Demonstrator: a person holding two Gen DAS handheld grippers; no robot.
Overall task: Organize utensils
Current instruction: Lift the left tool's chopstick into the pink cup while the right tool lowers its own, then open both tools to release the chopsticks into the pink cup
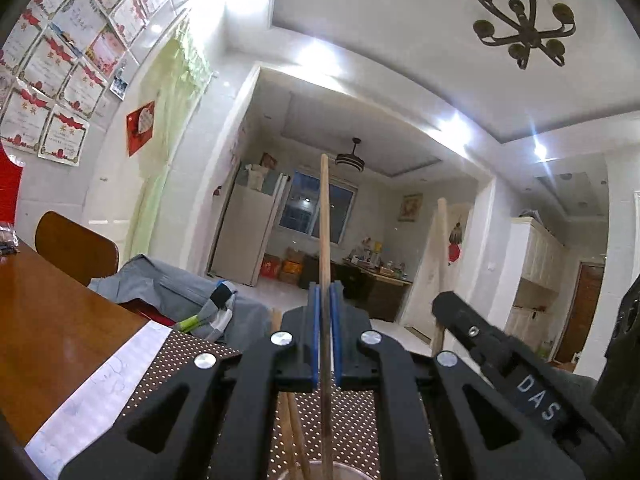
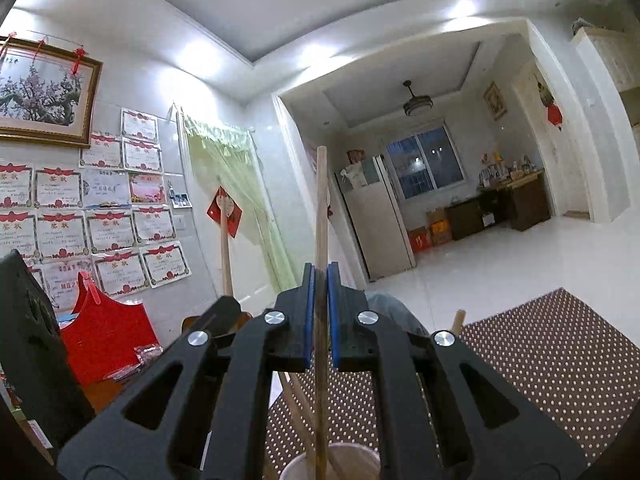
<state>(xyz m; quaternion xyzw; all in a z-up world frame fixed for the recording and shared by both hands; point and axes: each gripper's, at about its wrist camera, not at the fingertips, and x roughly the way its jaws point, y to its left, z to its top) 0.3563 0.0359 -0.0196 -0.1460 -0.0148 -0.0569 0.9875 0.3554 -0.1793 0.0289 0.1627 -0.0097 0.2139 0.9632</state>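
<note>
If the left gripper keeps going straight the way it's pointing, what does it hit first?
Probably nothing close. The left gripper, shut on an upright chopstick, points level past the dotted mat into open room toward the far window. Depth is hard to judge.

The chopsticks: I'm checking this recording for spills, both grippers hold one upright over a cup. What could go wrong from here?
1. The left gripper and right gripper each pinch a chopstick low on a long shaft, so it might swivel or slip.
2. The cup already holds chopsticks; a lowered tip could catch them or tip the cup.
3. The grippers are close together and might bump.
</note>
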